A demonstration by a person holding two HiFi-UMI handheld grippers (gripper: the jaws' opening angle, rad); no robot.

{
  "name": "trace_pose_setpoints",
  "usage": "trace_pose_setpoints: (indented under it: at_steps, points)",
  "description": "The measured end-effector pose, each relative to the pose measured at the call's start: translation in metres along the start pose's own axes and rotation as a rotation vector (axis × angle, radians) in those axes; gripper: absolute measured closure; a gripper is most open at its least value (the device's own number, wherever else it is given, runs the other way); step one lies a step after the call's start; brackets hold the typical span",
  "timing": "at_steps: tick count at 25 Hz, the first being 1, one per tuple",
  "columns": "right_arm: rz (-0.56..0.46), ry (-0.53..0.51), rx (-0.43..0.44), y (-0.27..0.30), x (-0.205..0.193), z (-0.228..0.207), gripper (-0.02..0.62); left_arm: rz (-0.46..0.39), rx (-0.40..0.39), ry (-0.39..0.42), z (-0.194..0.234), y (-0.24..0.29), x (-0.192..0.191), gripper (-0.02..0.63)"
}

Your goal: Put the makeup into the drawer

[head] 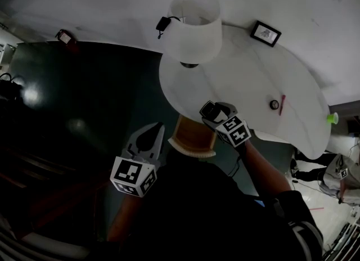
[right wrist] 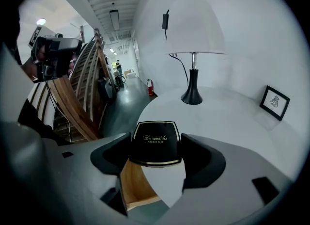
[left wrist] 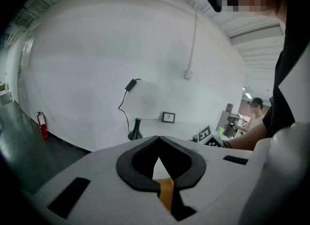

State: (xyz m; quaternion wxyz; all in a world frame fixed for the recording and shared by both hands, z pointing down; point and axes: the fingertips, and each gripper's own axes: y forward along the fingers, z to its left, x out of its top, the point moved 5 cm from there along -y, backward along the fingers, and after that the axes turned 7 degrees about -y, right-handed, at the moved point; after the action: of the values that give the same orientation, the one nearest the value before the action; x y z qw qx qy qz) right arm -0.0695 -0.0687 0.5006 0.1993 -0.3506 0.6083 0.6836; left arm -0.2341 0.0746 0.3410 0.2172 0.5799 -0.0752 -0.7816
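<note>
1. Two handheld grippers, one black makeup compact, one open drawer.
2. The white table (head: 253, 80) carries one lamp (head: 194, 29), one picture frame (head: 265, 33), one small round black item (head: 274, 104), one thin red stick (head: 282, 104) and one green cup (head: 332, 118) at its far edge.
3. The right gripper (right wrist: 156, 146) pinches the compact (right wrist: 155, 140) by its two sides.
4. The compact hangs over the table's near edge, just above and beside the wooden drawer (head: 190, 135).
5. Its printed lid faces up; the lettering runs from jaw to jaw. It looks nearly square, so no long axis is clear.
6. The left gripper (left wrist: 158, 140) sits left of the drawer, jaws pressed together on nothing.
</note>
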Motion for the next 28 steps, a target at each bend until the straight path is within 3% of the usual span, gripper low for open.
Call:
trace_pose_setpoints:
  at_steps: [5,16,28]
  points:
    - [-0.019,-0.036,-0.004,-0.004,0.005,0.027,0.321,0.024,-0.027,0.011,0.0,-0.009,-0.009,0.594]
    - [0.041,-0.103,0.088,0.009,-0.019,0.101,0.321,0.066,-0.033,-0.039,0.025,-0.029,-0.041,0.594]
    - [0.161,-0.122,0.161,0.071,-0.068,0.122,0.321,0.141,0.002,-0.058,0.055,-0.048,-0.067,0.594]
